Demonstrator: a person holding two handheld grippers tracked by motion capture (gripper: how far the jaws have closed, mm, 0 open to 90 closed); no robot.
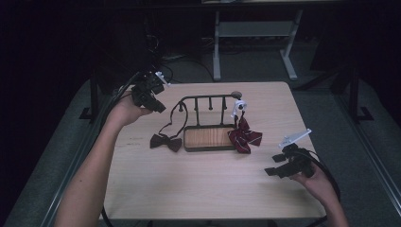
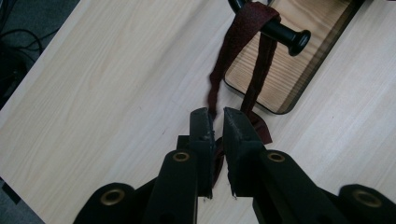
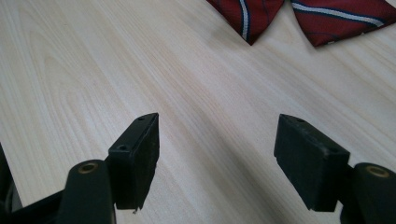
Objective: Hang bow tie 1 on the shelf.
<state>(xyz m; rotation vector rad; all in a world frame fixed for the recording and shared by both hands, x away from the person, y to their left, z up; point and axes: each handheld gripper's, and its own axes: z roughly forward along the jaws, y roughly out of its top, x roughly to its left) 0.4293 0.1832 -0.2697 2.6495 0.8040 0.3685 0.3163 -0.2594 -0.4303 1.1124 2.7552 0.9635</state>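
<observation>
High view: left claw point(image 1: 150, 97) is hovering at the far left of the desk point(image 1: 198, 189), raised above the rack point(image 1: 208, 120). The dark bow tie point(image 1: 166, 142) is lying on the desk just left of the rack's wooden tray point(image 1: 208, 137), its strap point(image 1: 177, 111) running up and looping over the rack's left peg. The striped red bow tie point(image 1: 245, 137) is sitting at the tray's right end, under a white clip point(image 1: 239, 107). Right claw point(image 1: 283, 166) is resting low near the right front of the desk, well apart from both ties.

Left gripper view: jaws are nearly closed, pinching the dark strap point(image 2: 219, 93) between the fingertips point(image 2: 201, 126). The strap is running taut-ish up to the peg point(image 2: 285, 35), so the grip is probably there to lift the loop off or settle it on; can't tell which.

Right gripper view: jaws are standing wide apart, gripping nothing, over bare desk point(image 3: 93, 70). The striped tie's tips point(image 3: 299, 14) are lying ahead, looks like standby.
</observation>
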